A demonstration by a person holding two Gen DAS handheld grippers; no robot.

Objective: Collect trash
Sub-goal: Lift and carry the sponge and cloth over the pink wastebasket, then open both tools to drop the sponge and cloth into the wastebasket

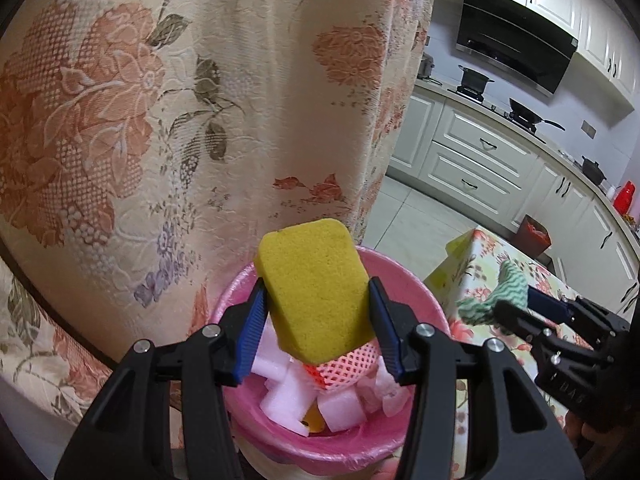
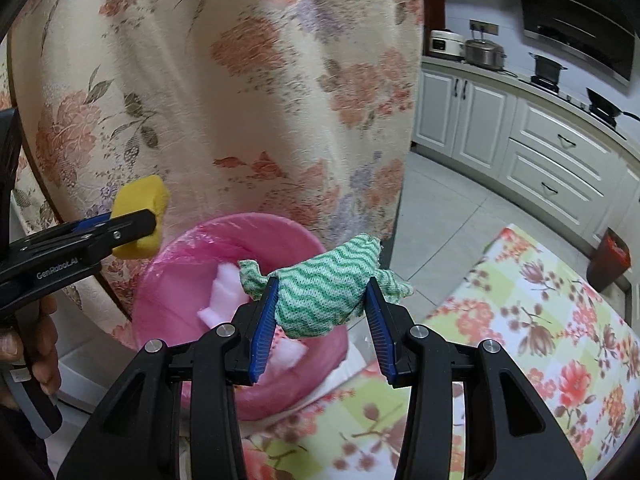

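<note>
My left gripper [image 1: 318,308] is shut on a yellow sponge [image 1: 316,292] and holds it above a pink-lined trash bin [image 1: 416,284]. The bin holds white foam pieces [image 1: 288,400] and a pink net [image 1: 348,364]. My right gripper [image 2: 322,304] is shut on a crumpled green-and-white cloth [image 2: 324,296], over the near right rim of the same bin [image 2: 168,312]. In the left wrist view the right gripper [image 1: 516,308] with the cloth [image 1: 496,296] is at the right. In the right wrist view the left gripper [image 2: 132,220] with the sponge [image 2: 140,216] is at the left.
A floral curtain [image 1: 180,120] hangs right behind the bin. A table with a floral cloth [image 2: 540,320] lies to the right, its edge next to the bin. White kitchen cabinets [image 1: 472,152], a stove with pans and a small dark bin [image 1: 534,236] stand across the tiled floor.
</note>
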